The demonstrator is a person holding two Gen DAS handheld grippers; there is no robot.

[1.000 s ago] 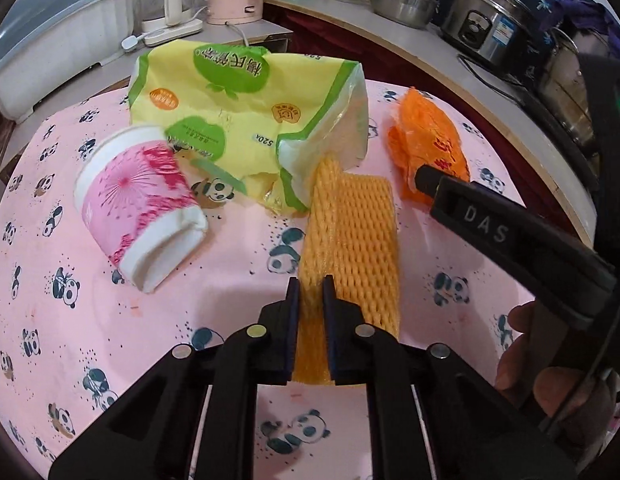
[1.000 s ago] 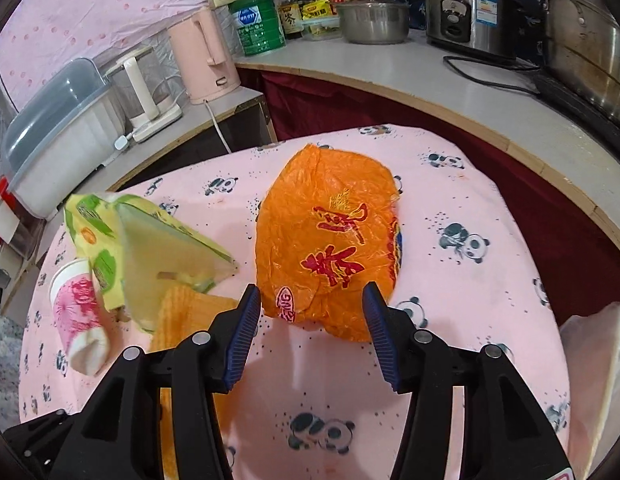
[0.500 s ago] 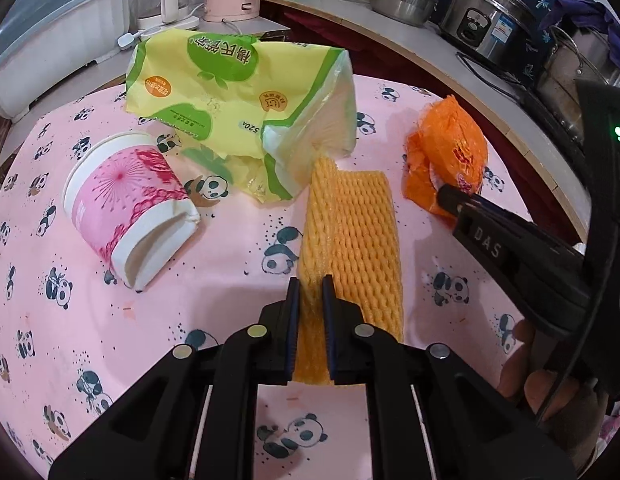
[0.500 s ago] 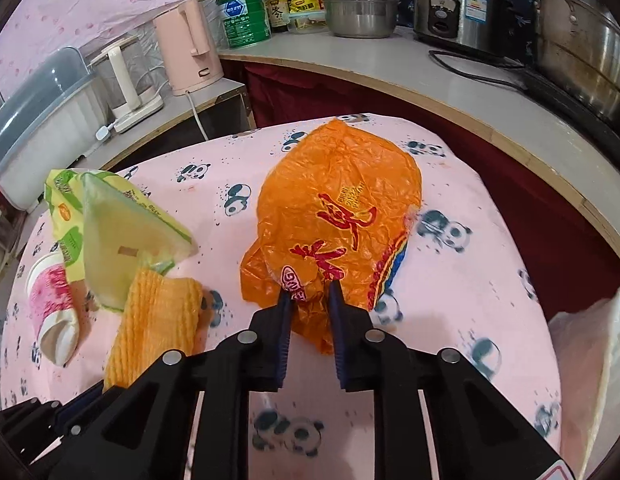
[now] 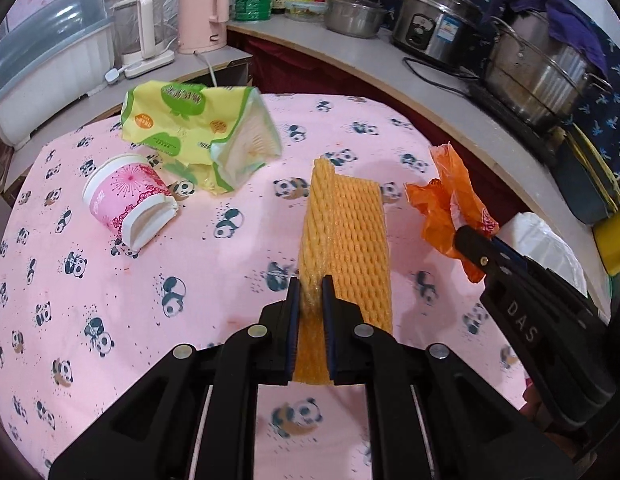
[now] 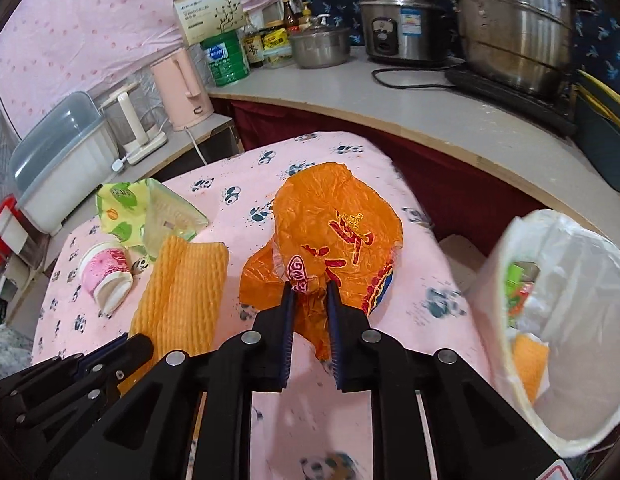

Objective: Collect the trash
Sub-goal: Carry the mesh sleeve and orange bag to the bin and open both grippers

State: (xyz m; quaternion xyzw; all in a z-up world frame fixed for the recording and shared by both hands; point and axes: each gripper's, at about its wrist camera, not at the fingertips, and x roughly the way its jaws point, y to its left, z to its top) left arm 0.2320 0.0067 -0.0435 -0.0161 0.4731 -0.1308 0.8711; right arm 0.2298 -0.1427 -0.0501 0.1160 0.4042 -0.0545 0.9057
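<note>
My left gripper (image 5: 310, 292) is shut on the near end of a yellow foam fruit net (image 5: 346, 240), which hangs lifted over the pink panda tablecloth (image 5: 109, 320). My right gripper (image 6: 310, 296) is shut on a crumpled orange plastic bag (image 6: 338, 232), held above the table's right side. The orange bag (image 5: 450, 208) and right gripper (image 5: 470, 244) also show at the right of the left wrist view. The foam net (image 6: 181, 288) hangs left of the bag in the right wrist view. A pink paper cup (image 5: 125, 204) on its side and a yellow-green wrapper (image 5: 189, 128) lie at the far left.
A white-lined trash bin (image 6: 562, 320) with trash inside stands off the table's right edge. Behind the table runs a counter (image 6: 430, 120) with pots, a rice cooker (image 6: 398, 20), a pink kettle (image 6: 181, 88) and a covered plastic box (image 6: 57, 152).
The right gripper closed on the orange bag and lifted it back and to the right. The left gripper rose and drew back with the foam net, away from the wrapper.
</note>
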